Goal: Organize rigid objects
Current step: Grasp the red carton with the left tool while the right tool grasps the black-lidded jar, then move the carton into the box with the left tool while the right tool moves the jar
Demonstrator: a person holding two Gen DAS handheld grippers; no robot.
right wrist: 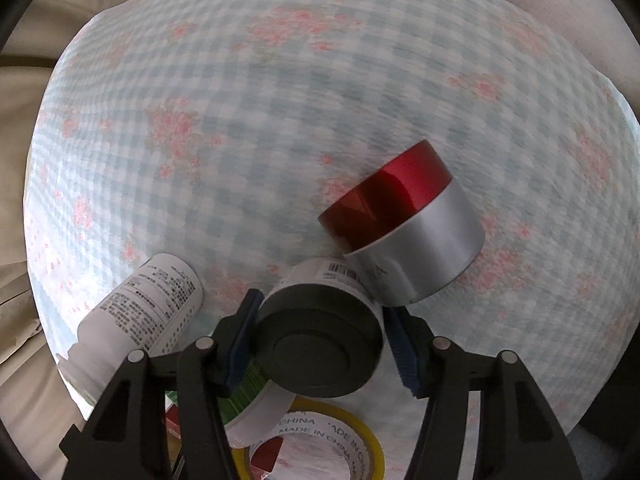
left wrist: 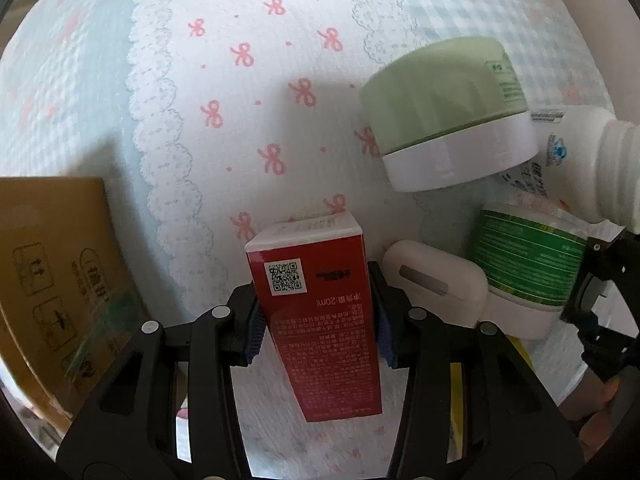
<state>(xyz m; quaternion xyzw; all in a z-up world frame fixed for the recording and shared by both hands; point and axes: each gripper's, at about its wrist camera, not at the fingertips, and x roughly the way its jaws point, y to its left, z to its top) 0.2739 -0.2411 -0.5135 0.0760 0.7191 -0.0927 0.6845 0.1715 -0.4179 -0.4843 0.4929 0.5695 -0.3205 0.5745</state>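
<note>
My left gripper is shut on a red carton with a QR code, held over the patterned cloth. Right of it lie a white earbud case, a green-labelled white jar, a green-lidded white jar and a white bottle. My right gripper is closed around a dark-lidded white jar. A red-lidded silver jar lies tilted just beyond it. A white bottle lies to the left.
A brown cardboard box stands at the left. A yellow tape roll and a green-labelled jar lie under my right gripper. The cloth ends at a beige sofa or floor beyond.
</note>
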